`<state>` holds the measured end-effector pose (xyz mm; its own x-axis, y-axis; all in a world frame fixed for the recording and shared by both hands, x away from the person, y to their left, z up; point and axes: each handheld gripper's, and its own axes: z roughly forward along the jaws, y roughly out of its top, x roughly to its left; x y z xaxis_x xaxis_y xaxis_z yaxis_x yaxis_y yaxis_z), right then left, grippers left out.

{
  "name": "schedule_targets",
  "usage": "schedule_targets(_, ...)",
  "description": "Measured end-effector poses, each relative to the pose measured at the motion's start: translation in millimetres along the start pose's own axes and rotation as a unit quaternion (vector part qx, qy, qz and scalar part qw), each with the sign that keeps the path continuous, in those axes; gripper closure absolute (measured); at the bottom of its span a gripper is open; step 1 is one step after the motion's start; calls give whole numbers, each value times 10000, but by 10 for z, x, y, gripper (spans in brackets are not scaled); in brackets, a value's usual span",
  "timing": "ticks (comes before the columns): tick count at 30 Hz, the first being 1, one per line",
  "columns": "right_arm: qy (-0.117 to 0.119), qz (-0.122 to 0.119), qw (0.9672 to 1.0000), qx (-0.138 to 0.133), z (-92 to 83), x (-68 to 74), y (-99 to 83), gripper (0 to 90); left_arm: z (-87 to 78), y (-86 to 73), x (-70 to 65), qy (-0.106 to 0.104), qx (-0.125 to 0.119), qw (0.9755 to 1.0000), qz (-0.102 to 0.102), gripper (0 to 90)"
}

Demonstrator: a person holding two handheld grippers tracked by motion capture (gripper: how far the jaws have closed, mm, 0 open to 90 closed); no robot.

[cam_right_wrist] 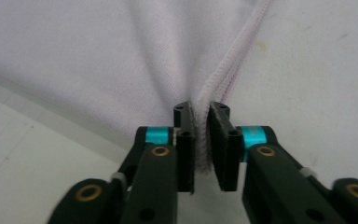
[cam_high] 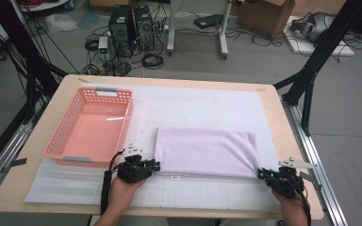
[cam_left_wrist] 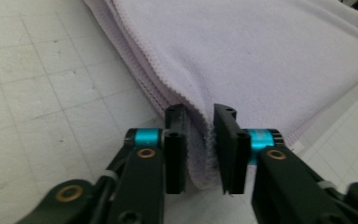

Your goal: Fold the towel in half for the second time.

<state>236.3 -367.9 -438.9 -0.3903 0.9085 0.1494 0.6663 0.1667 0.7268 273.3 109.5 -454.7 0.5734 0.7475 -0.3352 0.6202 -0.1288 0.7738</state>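
The high view looks down on a wooden table (cam_high: 268, 101) with a white mat (cam_high: 202, 106) spread on it. We see a folded purple towel (cam_high: 206, 151) lying flat on the mat, near the front edge. A pink basket (cam_high: 90, 127) sits just beside the towel, on its left. Our left gripper (cam_high: 153, 165) is at the towel's front left corner. Our right gripper (cam_high: 262, 173) is at the front right corner. Our hands come in from the bottom. Past the table we see a grey floor with two black computer boxes (cam_high: 132, 24), many cables and a cardboard box (cam_high: 268, 14).

In the left gripper view we see the left gripper (cam_left_wrist: 200, 149) with the towel (cam_left_wrist: 261, 56) corner pulled up between its two black fingers (cam_left_wrist: 175, 149). There is a small gap between the fingers and the cloth bunches up in it. Both fingers touch the cloth, so we are pinching it. The mat (cam_left_wrist: 42, 93) here has a grid of thin lines.

In the right gripper view we see the right gripper (cam_right_wrist: 201, 144) with its fingers (cam_right_wrist: 184, 149) closer together. They squeeze the thick stitched edge of the towel (cam_right_wrist: 84, 56). The cloth rises in folds from the pinch.
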Motion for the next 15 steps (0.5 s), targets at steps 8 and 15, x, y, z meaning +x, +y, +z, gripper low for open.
schedule_targets(8, -62, -319, 9961, -824, -150, -11, 35, 442, -87, 43, -49, -217, -758, 9956, 501, 427)
schedule_targets(15, 112, -512, 9891, -1376, -202, 102, 81, 287, -192, 103, -50, -416, -1266, 9880, 781, 291)
